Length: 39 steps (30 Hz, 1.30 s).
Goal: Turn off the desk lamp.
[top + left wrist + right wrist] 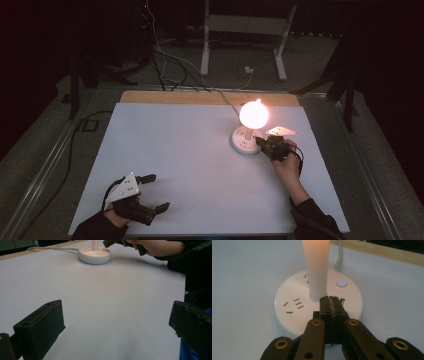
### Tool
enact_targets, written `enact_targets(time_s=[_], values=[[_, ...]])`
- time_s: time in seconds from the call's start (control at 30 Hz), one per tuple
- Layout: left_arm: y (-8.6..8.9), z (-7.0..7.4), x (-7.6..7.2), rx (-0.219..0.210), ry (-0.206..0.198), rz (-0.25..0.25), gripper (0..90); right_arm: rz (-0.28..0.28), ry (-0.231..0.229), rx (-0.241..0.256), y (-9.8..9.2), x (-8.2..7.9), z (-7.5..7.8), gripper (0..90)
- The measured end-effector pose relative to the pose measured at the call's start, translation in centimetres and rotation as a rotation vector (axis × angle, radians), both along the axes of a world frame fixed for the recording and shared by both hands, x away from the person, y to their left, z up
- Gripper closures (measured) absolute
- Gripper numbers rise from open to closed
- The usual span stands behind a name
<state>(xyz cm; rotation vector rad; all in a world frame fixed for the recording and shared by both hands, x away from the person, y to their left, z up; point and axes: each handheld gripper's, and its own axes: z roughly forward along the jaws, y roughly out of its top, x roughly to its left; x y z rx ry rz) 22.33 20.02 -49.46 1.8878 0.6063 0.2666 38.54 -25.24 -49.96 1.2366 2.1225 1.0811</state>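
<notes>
Lamp (248,131) glows at the table's (175,165) far right; your right gripper (333,304), clenched empty, presses its base. Bulb's fragile, base stiff, likely weighty: grip the stem. Left gripper (151,191) idles, released.

The lamp (248,135) stands far right on the table (165,150), right gripper (261,142) touching its base.

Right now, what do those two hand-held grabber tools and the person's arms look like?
Both tools are black. The left gripper and the right gripper each carry a pale grey three-cornered plate on top. Brass-coloured rivets stud the right one's linkage. Black cables trail back. The sleeves are dark.
</notes>
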Motion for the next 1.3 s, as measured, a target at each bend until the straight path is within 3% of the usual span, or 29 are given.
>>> enact_targets(time_s=[0.37,0.77,0.97,1.1,1.3], values=[[0.00,-0.01,-0.02,0.001,0.001,0.000,0.5,0.003,0.011,-0.025,0.12,0.17,-0.53,89.9],[-0.02,0.00,-0.04,0.004,0.000,-0.001,0.4,0.032,0.026,-0.002,0.43,0.16,-0.78,89.8],[0.01,0.00,-0.01,-0.001,0.001,-0.001,0.4,0.019,-0.011,-0.046,0.59,0.03,-0.57,89.8],[-0.01,-0.02,-0.03,0.002,0.001,-0.002,0.5,-0.002,-0.009,-0.026,-0.01,0.21,-0.15,89.8],[0.00,0.00,-0.06,0.001,0.001,0.000,0.5,0.001,-0.010,-0.039,0.12,0.22,-0.27,89.8]])
